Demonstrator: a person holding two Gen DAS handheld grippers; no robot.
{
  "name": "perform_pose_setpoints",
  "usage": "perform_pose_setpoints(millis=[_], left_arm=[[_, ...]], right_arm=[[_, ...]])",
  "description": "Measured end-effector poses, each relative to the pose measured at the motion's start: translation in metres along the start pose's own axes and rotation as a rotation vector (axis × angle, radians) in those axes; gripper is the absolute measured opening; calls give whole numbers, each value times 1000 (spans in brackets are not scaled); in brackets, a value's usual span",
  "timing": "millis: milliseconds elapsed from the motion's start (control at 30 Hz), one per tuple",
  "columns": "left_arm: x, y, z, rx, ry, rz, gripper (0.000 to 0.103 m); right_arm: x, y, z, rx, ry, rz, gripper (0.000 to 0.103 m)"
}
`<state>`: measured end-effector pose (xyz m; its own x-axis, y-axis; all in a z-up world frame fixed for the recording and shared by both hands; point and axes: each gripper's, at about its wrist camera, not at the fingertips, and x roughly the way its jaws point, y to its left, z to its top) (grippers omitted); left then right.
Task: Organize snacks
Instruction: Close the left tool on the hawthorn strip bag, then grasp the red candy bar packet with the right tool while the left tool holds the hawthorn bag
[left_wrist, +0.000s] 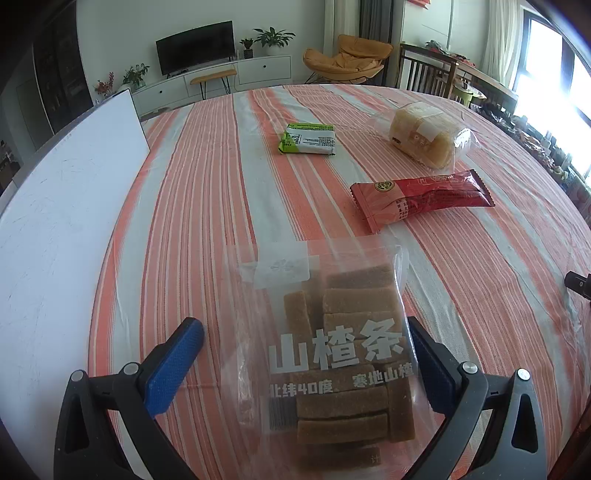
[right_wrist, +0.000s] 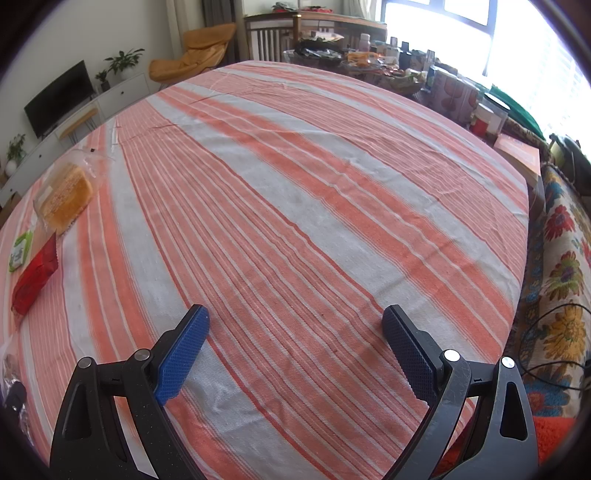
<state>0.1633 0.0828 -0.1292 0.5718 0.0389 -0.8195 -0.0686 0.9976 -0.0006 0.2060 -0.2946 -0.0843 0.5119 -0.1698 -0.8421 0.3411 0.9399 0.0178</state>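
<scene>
The left wrist camera is looking low and forward over the bench's orange-and-white striped cloth (left_wrist: 207, 206), sitting close above a clear bag of brown bars (left_wrist: 343, 354). The right wrist camera is facing across bare cloth (right_wrist: 295, 221) toward the window. Both views are sharing the red foil packet (left_wrist: 421, 195) (right_wrist: 35, 280) and green wrapped packet (left_wrist: 308, 138) (right_wrist: 21, 251).

Woven cloth tablecloth (left_wrist: 207, 206); glossy clear plastic snack bag (left_wrist: 332, 350).

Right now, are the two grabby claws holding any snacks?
Left gripper: open, around the clear bag of hawthorn strips, not squeezing it.
Right gripper: open, holding nothing, above the striped tablecloth.
</scene>
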Motion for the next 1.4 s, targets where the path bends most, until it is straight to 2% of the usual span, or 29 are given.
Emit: perform_pose_setpoints(millis=[1033,1133,1300,1333,1400], left_arm=[[0,0,0,0,0,0,103],[0,0,0,0,0,0,103],[0,0,0,0,-1,0,103],[0,0,0,0,-1,0,103],[0,0,0,0,-1,0,103]], right_arm=[[-1,-1,0,6,-2,14,97],[-5,-3,0,20,-17,96,96],[-23,8,0,-17,-70,426,94],[-31,14,2,-50,-98,457,94],[-44,35,8,-176,-148,454,94]])
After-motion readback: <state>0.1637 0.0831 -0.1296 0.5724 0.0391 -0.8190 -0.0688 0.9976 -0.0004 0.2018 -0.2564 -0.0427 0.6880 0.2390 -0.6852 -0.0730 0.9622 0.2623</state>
